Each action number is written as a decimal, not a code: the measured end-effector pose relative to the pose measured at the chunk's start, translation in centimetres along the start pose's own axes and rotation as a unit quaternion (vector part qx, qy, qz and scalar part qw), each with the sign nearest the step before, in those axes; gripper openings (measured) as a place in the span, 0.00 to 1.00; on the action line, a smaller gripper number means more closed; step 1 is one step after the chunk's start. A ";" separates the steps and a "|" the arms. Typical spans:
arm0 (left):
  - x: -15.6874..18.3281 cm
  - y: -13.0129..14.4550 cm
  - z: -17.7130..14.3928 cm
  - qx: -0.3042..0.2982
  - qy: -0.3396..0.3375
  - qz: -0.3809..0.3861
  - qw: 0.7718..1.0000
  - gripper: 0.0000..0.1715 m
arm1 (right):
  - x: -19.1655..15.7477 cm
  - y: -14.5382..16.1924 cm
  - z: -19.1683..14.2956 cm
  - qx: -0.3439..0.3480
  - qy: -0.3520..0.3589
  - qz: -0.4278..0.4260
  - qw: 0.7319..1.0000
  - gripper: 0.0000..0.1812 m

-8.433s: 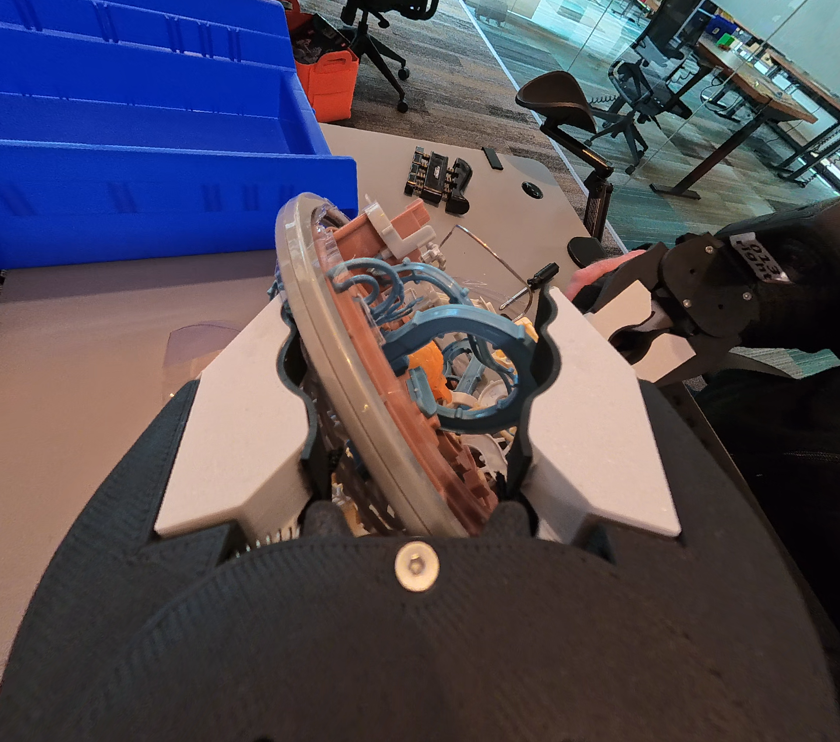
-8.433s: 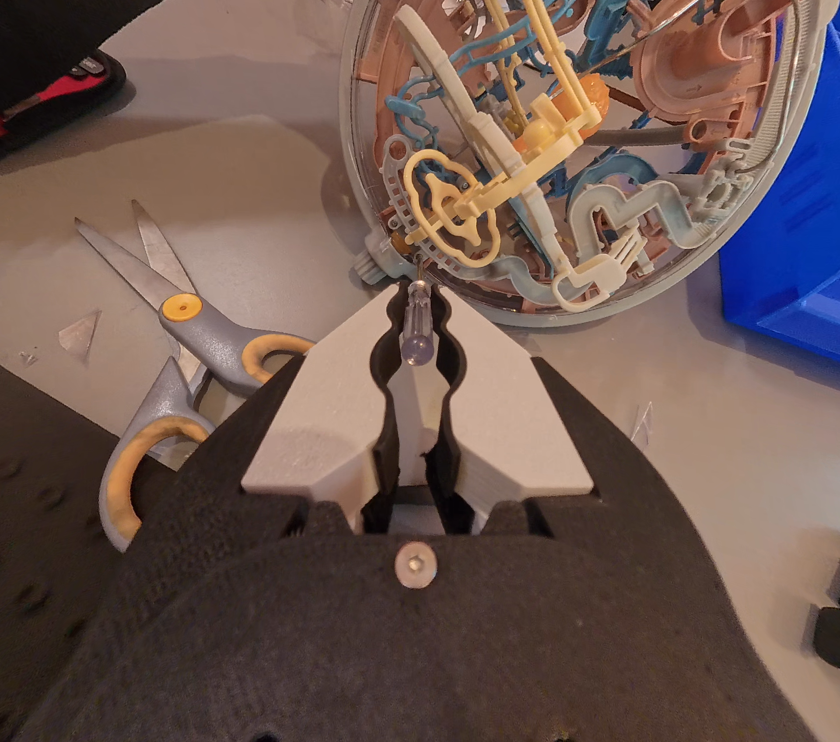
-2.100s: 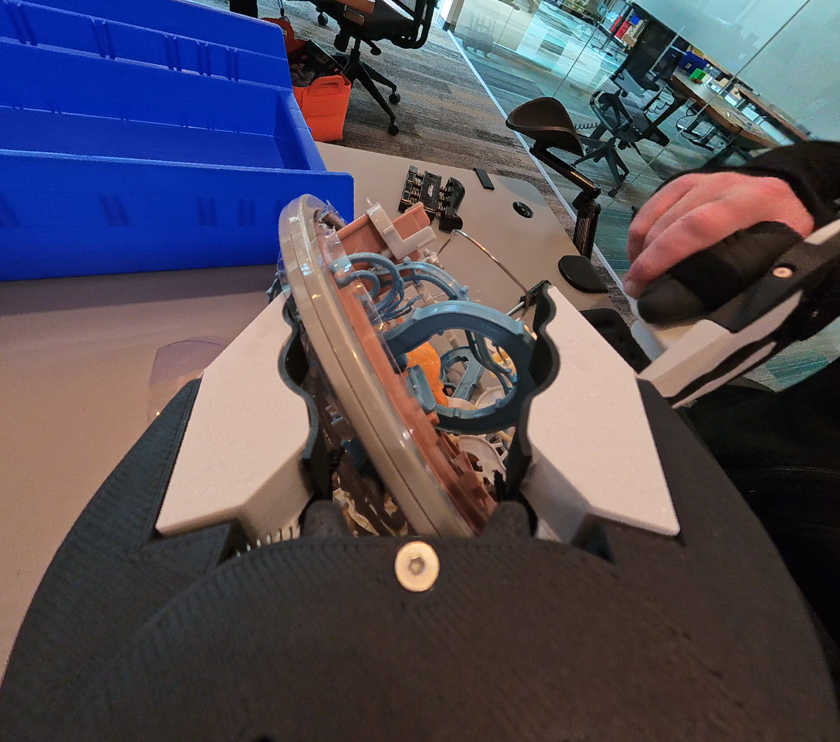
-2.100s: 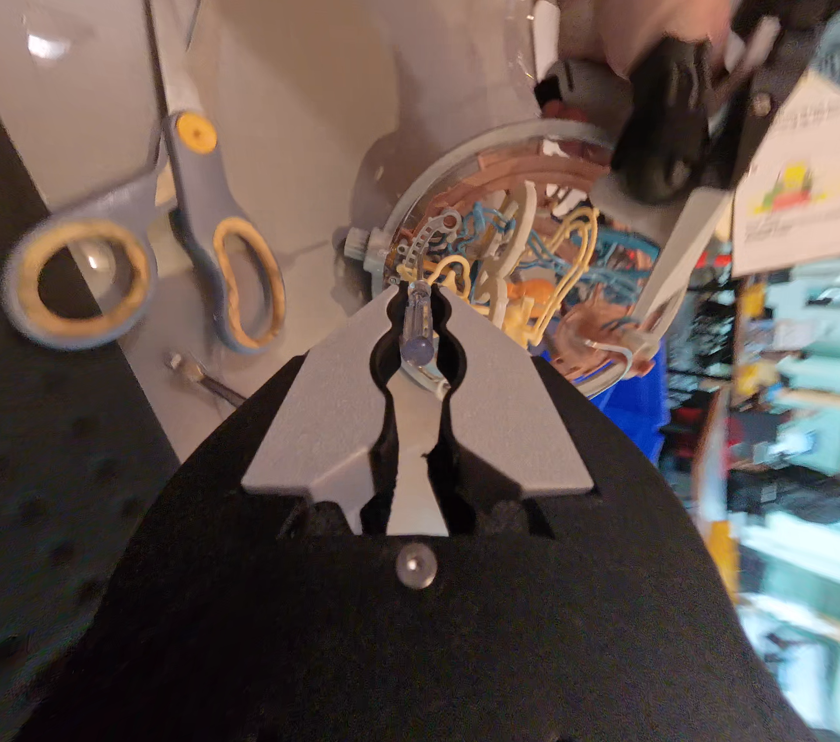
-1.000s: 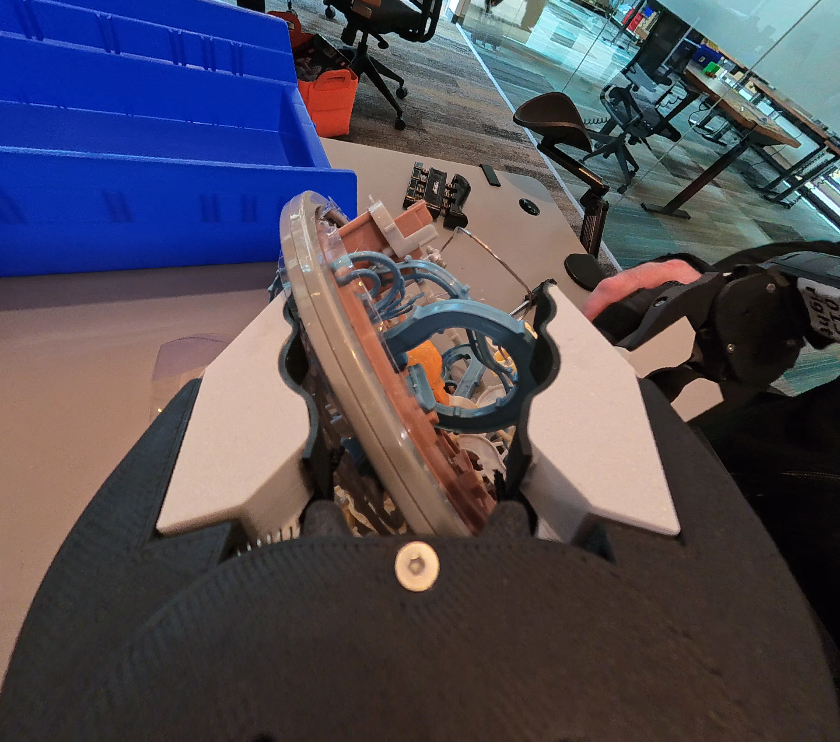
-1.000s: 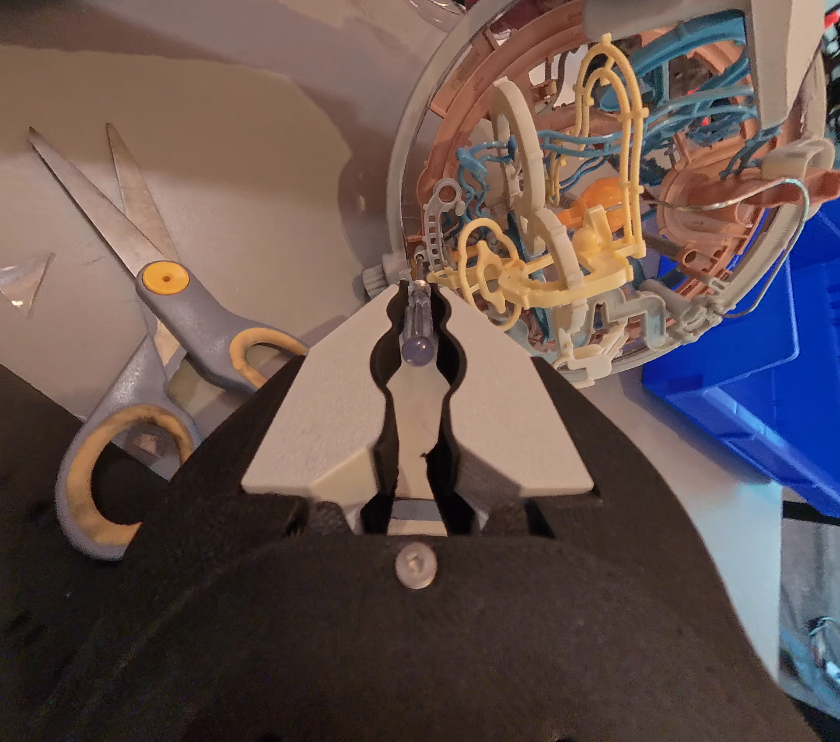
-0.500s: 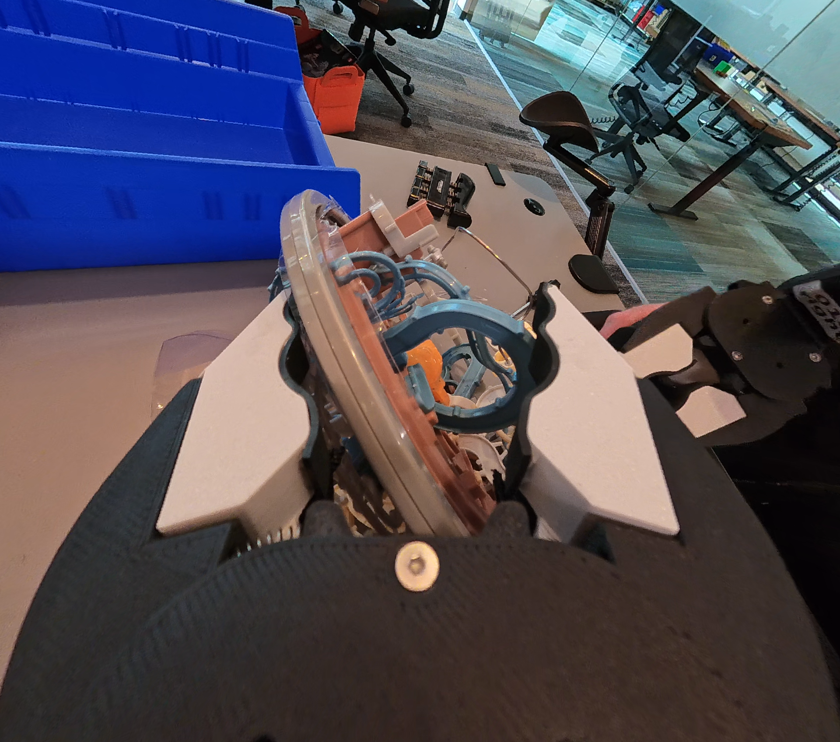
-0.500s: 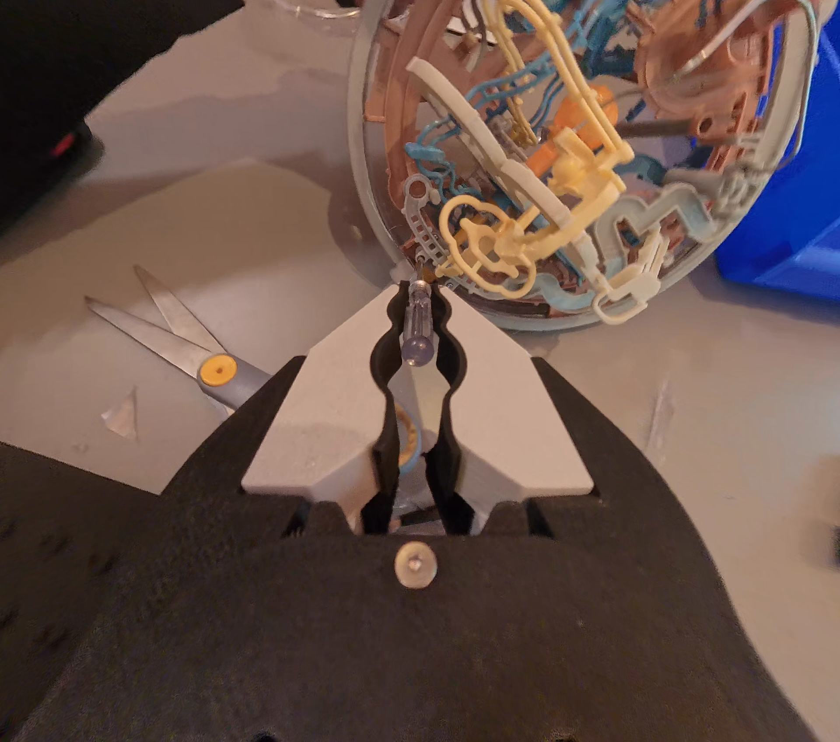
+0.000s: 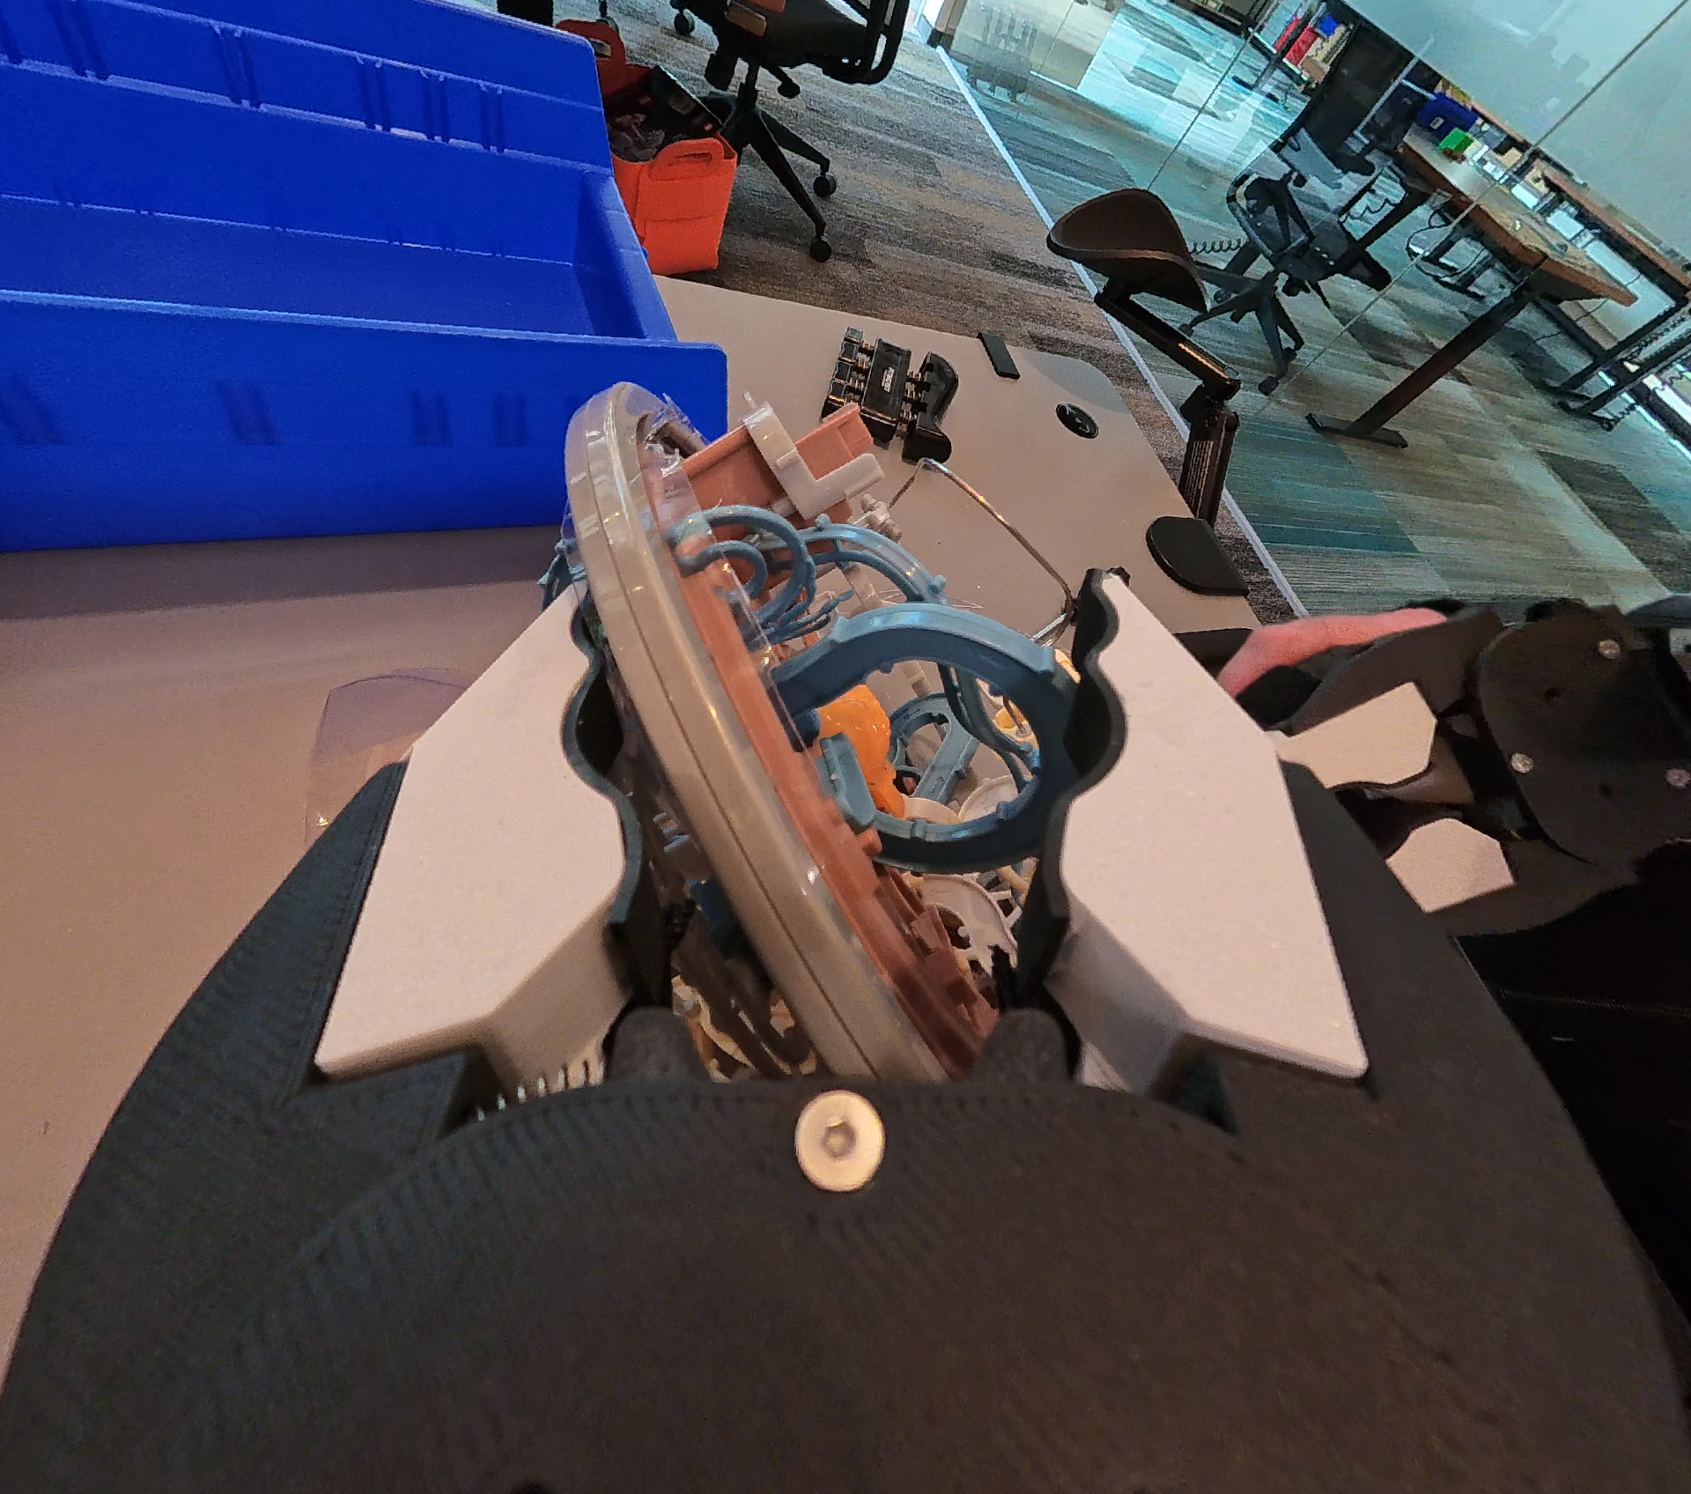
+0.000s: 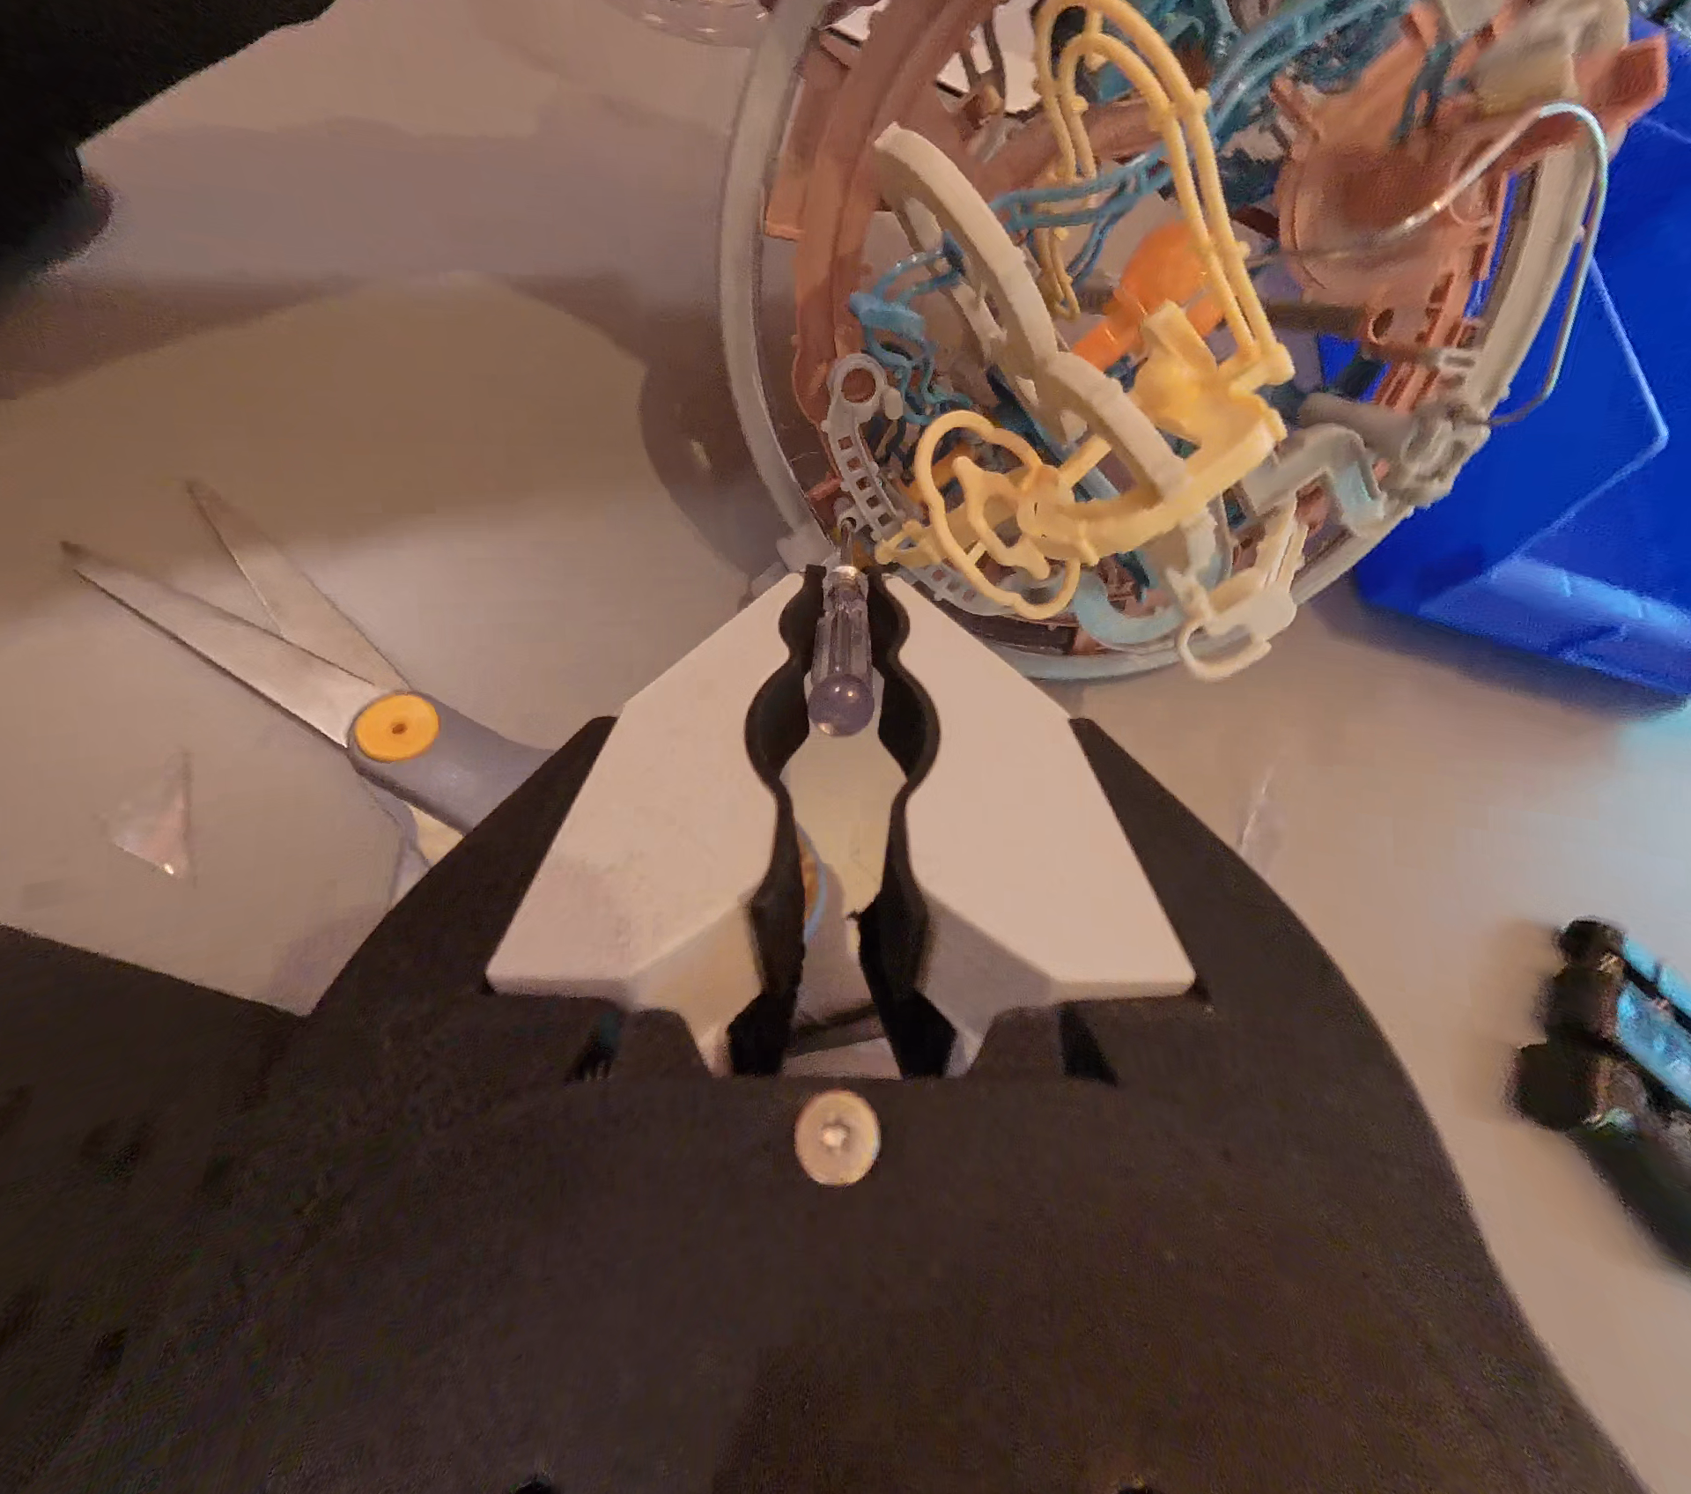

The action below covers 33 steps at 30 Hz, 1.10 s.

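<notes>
Maze ball [image 9: 732, 718] clamped in L gripper [image 9: 823, 727]; R gripper [image 10: 837, 658] jaws pinch mini screwdriver [image 10: 840, 654], tip at ball rim, scissors [image 10: 366, 709] on counter [image 10: 412, 370]

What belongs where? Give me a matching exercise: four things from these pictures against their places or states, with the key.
1. round clear-shelled marble maze toy
2. small clear-handled screwdriver
3. grey-and-yellow scissors
4. blue plastic bin

A. lying open on the table
B. clamped in the left tongs
C. behind the toy
D. gripped in the right tongs

Pairs: 1-B, 2-D, 3-A, 4-C
</notes>
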State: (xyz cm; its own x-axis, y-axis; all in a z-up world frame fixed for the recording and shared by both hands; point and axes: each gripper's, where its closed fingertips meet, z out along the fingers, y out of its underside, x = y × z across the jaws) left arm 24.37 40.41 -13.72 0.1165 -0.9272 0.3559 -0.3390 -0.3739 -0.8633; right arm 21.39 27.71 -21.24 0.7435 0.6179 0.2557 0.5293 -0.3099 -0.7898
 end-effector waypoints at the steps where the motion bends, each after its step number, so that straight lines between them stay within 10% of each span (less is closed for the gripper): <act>1: 0.0 0.0 0.0 0.001 0.001 -0.001 1.000 0.58 | 0.1 0.1 0.0 -0.005 -0.011 -0.014 1.000 0.04; 14: 0.0 -0.1 0.0 0.006 0.006 -0.002 1.000 0.58 | 0.9 0.4 0.1 -0.028 -0.096 -0.305 0.947 0.05; 20: 0.0 -0.1 0.0 0.007 0.007 -0.001 1.000 0.58 | 1.4 0.8 0.1 -0.045 -0.062 -0.469 0.880 0.04; 33: 0.0 -0.1 0.1 0.008 0.008 -0.002 1.000 0.57 | 0.9 0.3 -0.1 -0.055 -0.075 -0.229 0.969 0.04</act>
State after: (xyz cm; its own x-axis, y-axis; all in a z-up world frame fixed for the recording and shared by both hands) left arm 24.50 40.47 -13.66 0.1035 -0.9256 0.3642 -0.3237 -0.3775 -0.8676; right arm 22.29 28.12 -21.18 0.3572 0.8043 0.4749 0.8357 -0.0480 -0.5471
